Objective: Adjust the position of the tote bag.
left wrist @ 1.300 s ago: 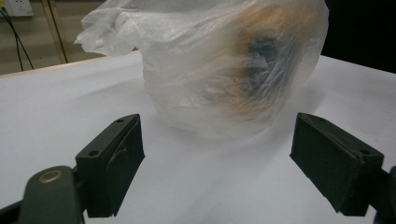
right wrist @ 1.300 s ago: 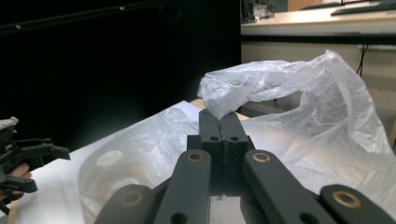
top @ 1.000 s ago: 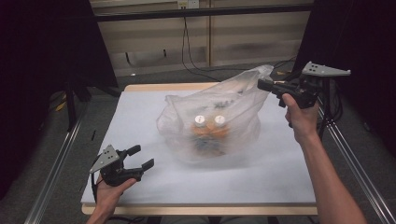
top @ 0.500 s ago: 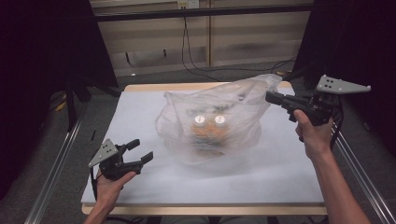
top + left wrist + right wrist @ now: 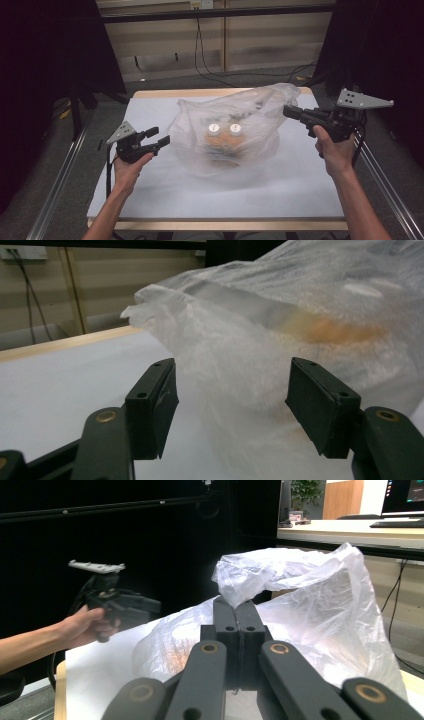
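A clear plastic bag (image 5: 260, 107) lies crumpled on the white table (image 5: 150, 190). Inside it stand two white-capped bottles (image 5: 214, 129) over orange contents. My right gripper (image 5: 287, 111) is at the bag's right side, raised off the table. In the right gripper view it (image 5: 239, 607) is shut on a bunched edge of the bag (image 5: 320, 610), holding it up. My left gripper (image 5: 159, 137) is open just left of the bag, close to the table. In the left gripper view its fingertips (image 5: 155, 390) stand wide apart with the bag (image 5: 300, 330) right ahead, nothing between them.
The table's wooden far edge (image 5: 160, 93) and metal side rails (image 5: 60, 175) bound the surface. Black curtains and cables lie behind. The left hand and its gripper (image 5: 122, 605) appear beyond the bag in the right gripper view.
My left gripper has moved forward and right, up to the bag's left side. My right gripper has dropped slightly, still holding the bag's edge.
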{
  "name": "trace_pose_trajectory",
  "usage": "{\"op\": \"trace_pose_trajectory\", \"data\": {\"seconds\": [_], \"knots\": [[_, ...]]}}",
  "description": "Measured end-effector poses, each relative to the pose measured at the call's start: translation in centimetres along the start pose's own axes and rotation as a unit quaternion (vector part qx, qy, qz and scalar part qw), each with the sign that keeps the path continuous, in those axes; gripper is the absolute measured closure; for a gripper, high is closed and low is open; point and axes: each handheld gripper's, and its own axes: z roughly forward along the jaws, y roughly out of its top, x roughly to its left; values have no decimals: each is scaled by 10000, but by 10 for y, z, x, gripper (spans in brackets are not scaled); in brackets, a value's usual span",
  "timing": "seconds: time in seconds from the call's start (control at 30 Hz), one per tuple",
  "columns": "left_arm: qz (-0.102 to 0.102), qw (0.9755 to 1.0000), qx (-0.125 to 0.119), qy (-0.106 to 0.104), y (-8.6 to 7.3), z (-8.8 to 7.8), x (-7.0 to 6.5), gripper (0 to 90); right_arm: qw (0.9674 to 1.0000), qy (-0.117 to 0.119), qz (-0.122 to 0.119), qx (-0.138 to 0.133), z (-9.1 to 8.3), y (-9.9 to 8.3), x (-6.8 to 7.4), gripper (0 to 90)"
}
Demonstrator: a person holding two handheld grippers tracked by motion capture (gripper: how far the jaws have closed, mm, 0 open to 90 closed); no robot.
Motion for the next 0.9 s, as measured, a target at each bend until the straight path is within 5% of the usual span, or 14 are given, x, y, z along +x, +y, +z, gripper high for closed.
{"op": "trace_pose_trajectory", "data": {"seconds": [0.33,0.67,0.73,0.87,0.9], "knots": [[-254,9993,-243,-105,9,16,9,362,9996,91,-178,-211,-13,3,20,900],[-259,9996,5,-123,13,52,14,306,9992,155,-180,-318,-22,-6,25,900],[-285,9994,64,-212,12,55,15,364,9993,130,-201,-271,-21,-7,26,900],[-201,9987,282,-375,10,57,13,736,9996,128,-166,-193,-18,-11,25,900],[-203,9983,326,-435,10,57,12,736,9996,120,-164,-173,-17,-12,24,900]]}}
